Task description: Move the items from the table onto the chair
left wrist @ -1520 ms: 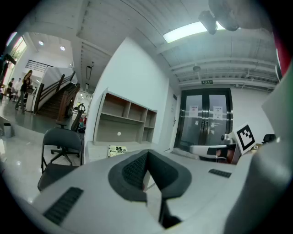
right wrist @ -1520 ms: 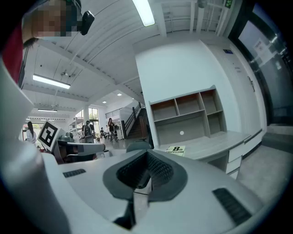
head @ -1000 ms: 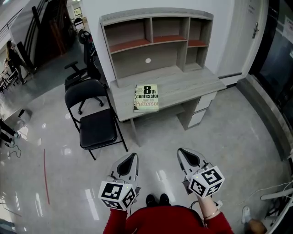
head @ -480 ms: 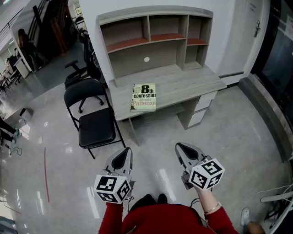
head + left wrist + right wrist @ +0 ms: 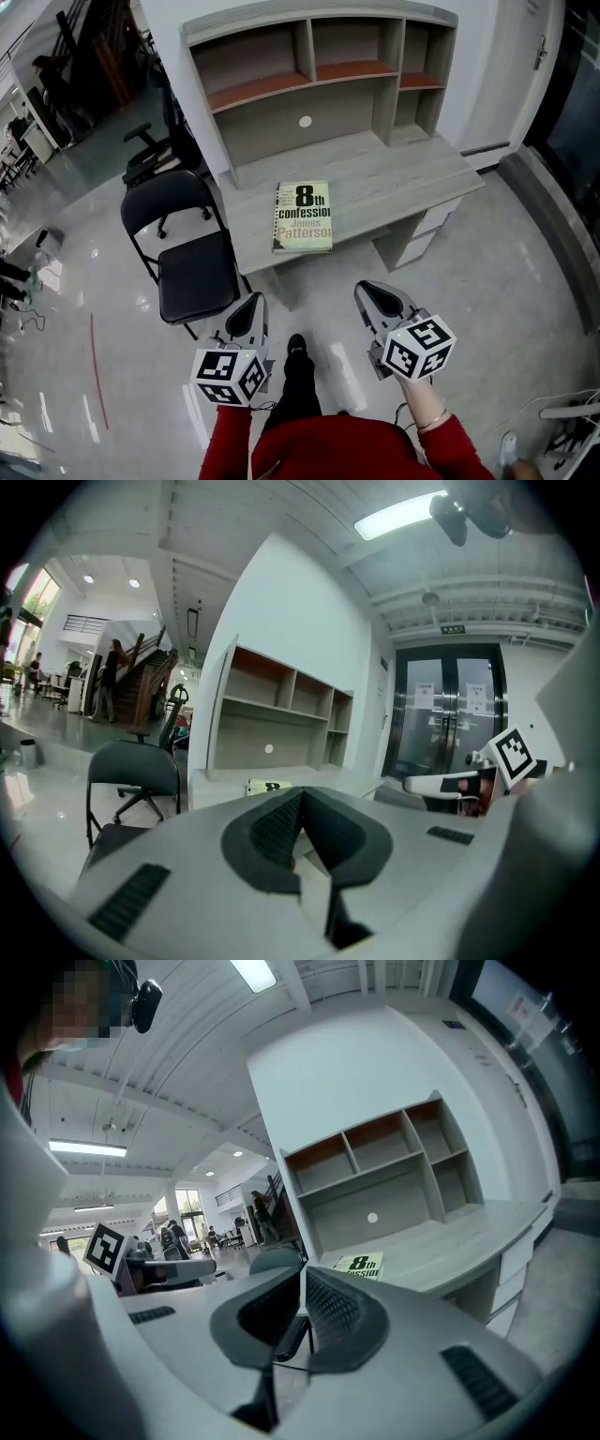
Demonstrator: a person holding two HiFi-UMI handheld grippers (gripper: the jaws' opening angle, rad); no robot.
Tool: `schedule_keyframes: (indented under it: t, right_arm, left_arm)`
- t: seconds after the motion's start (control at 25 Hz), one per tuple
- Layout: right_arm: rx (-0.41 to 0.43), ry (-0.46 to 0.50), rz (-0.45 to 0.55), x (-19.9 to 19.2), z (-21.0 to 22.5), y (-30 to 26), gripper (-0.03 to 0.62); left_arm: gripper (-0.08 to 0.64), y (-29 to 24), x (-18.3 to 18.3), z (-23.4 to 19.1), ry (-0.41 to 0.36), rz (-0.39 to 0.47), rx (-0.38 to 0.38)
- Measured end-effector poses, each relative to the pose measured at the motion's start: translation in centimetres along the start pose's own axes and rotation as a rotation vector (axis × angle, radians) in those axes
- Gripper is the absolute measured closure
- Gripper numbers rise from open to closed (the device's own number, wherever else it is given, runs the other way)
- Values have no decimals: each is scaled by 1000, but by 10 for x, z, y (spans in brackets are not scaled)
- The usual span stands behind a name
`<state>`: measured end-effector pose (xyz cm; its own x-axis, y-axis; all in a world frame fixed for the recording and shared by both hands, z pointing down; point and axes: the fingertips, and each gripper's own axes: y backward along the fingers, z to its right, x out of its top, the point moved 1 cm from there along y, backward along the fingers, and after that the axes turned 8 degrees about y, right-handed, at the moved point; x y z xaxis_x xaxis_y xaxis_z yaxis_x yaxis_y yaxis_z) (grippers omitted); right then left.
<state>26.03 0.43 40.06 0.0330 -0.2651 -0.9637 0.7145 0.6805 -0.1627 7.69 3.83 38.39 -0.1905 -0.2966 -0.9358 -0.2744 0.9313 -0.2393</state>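
Note:
A green-and-white paperback book (image 5: 304, 217) lies flat near the front edge of the grey wooden desk (image 5: 403, 178). It also shows small in the left gripper view as the book (image 5: 267, 786) and in the right gripper view as the book (image 5: 359, 1266). A black folding chair (image 5: 194, 272) stands to the desk's left, its seat bare. My left gripper (image 5: 251, 309) and right gripper (image 5: 364, 292) hang over the floor in front of the desk, both shut and holding nothing. In its own view the left gripper (image 5: 301, 795) points at the desk, as does the right gripper (image 5: 305, 1272).
The desk carries a hutch of open shelves (image 5: 319, 66) against a white wall. A black office chair (image 5: 155, 150) stands behind the folding chair. Glass doors (image 5: 453, 714) are at the right. People stand far off in the hall at left. Shiny floor (image 5: 487, 281) surrounds the desk.
I have stepped closer to the desk, so the book and chair sit lower and larger in the head view. Both grippers stay shut and side by side.

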Motion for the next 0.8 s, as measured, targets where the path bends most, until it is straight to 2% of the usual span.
schedule_keyframes:
  t: [0.16, 0.32, 0.48, 0.56, 0.68, 0.8]
  right_arm:
    - [-26, -22, -40, 2, 27, -68, 580]
    - [-31, -88, -85, 7, 51, -124, 568]
    - [-64, -105, -122, 8, 73, -156, 561]
    - [-69, -118, -152, 3, 82, -166, 552]
    - [-65, -165, -194, -8, 96, -181, 496]
    - [-51, -196, -272, -25, 113, -194, 375]
  left_arm:
    - [552, -67, 12, -46, -20, -77, -15]
    - [552, -126, 21, -82, -22, -163, -27]
    - [551, -171, 19, -106, -8, -225, -33]
    - [522, -186, 12, -113, -6, -263, -24]
    - [483, -205, -4, -119, 25, -339, -35]
    - [428, -225, -26, -122, 130, -434, -73]
